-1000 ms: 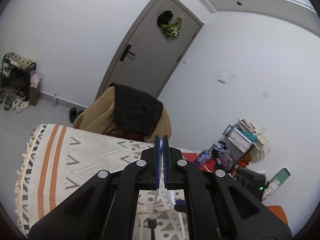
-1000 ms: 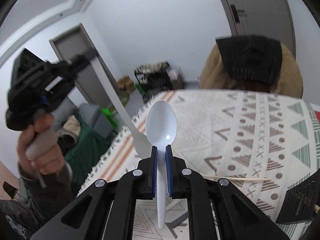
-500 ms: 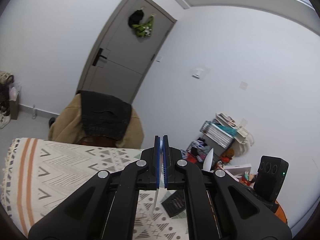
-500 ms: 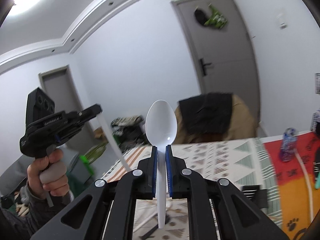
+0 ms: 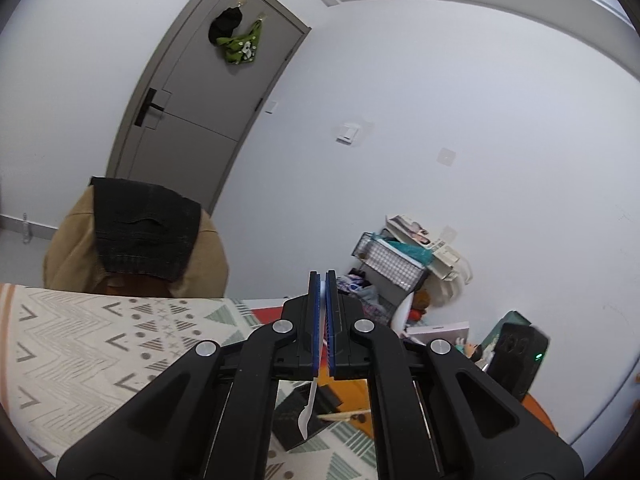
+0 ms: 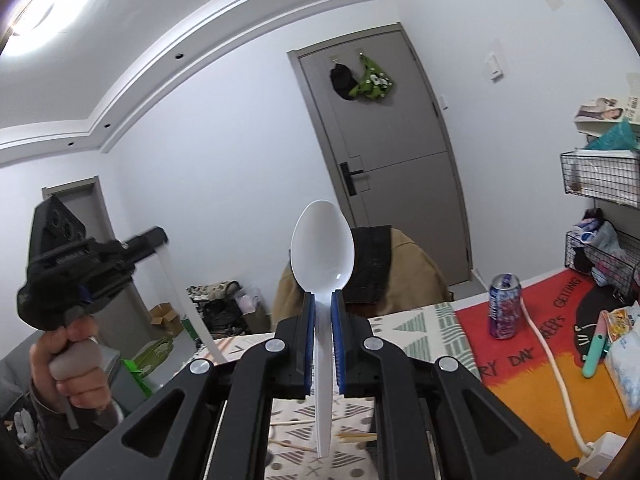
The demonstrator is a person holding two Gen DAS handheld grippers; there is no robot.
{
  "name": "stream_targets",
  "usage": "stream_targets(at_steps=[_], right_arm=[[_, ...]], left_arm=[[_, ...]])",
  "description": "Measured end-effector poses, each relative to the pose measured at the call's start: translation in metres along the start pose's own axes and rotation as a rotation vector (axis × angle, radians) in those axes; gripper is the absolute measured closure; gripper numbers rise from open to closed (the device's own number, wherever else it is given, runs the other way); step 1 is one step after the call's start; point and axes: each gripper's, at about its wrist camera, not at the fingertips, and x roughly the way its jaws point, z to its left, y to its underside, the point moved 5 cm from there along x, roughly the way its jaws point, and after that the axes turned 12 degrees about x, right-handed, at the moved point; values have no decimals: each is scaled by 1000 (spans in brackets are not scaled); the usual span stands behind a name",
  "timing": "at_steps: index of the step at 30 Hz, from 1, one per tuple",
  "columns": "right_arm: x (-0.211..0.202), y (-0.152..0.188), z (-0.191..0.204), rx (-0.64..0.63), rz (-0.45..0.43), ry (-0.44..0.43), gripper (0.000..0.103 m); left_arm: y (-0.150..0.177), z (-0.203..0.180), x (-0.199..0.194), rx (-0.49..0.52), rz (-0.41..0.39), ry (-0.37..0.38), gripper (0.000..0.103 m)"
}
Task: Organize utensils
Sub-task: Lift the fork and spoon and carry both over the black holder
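red mat; "day", "keeps getting"

A grey door stands beyond the jaws, a chair draped with clothes before it; right of them, a purple can on the worktop.

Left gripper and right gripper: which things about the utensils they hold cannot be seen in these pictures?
- Left wrist view: the white utensil in the left gripper is edge-on; the frame hides its upper part, so its kind is unclear.
- Right wrist view: that utensil is blurred, its lower end cut off by the right gripper.
- Where the spoon will go: not visible.
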Motion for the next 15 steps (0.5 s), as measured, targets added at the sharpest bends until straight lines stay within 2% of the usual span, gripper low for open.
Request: stream_targets(at_steps=[8, 15], right_arm=[[22, 15, -31, 5, -28, 29, 94], [49, 33, -57, -9, -46, 88, 94]], left_arm=[[6, -14, 34, 0, 27, 33, 99], [16, -13, 48, 1, 60, 23, 99]])
